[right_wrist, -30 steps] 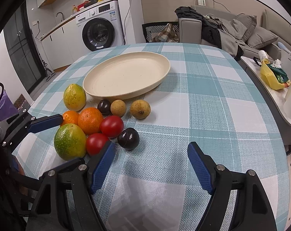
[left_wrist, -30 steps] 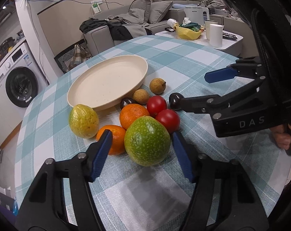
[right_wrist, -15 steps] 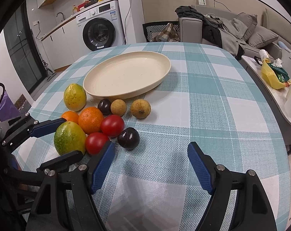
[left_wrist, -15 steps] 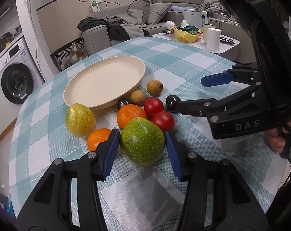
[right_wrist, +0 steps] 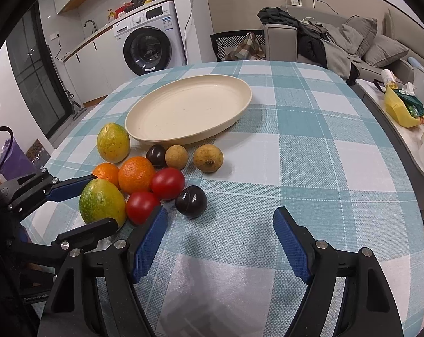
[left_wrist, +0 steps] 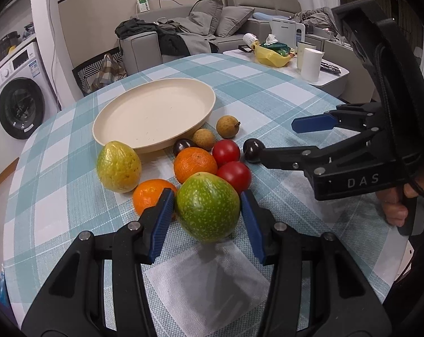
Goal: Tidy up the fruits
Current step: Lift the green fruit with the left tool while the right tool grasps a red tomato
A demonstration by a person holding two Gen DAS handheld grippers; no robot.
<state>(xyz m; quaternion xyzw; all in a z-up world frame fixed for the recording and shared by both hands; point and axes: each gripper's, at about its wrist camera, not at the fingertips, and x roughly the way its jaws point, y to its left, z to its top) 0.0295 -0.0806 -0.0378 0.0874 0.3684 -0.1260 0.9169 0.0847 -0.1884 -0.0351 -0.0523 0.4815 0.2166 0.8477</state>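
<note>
Near edge of the checked tablecloth: left gripper straddles the big green speckled fruit, blue pads on both flanks; left pad looks touching or just off the skin, right pad shows a sliver of gap, so can't tell if the grip is made. Fruit is egg-shaped, long axis running roughly near-to-far and tilted a little left in the left wrist view, narrower end toward the far side; skin green with pale flecks, orange-red blush on top. Packed tight: small orange just left behind the left pad, bigger orange just beyond, red tomato just right-far, second tomato beyond that. Yellow-green fruit sits left, beside the rim of the cream plate. Two brown longans and a dark plum lie along the plate's near rim. Right gripper has jaws spread wide, nothing between them, low over bare cloth; another dark plum sits just beyond its left finger. Plate holds nothing; open cloth to the right and far side of the pile, table edge close on the near side.
</note>
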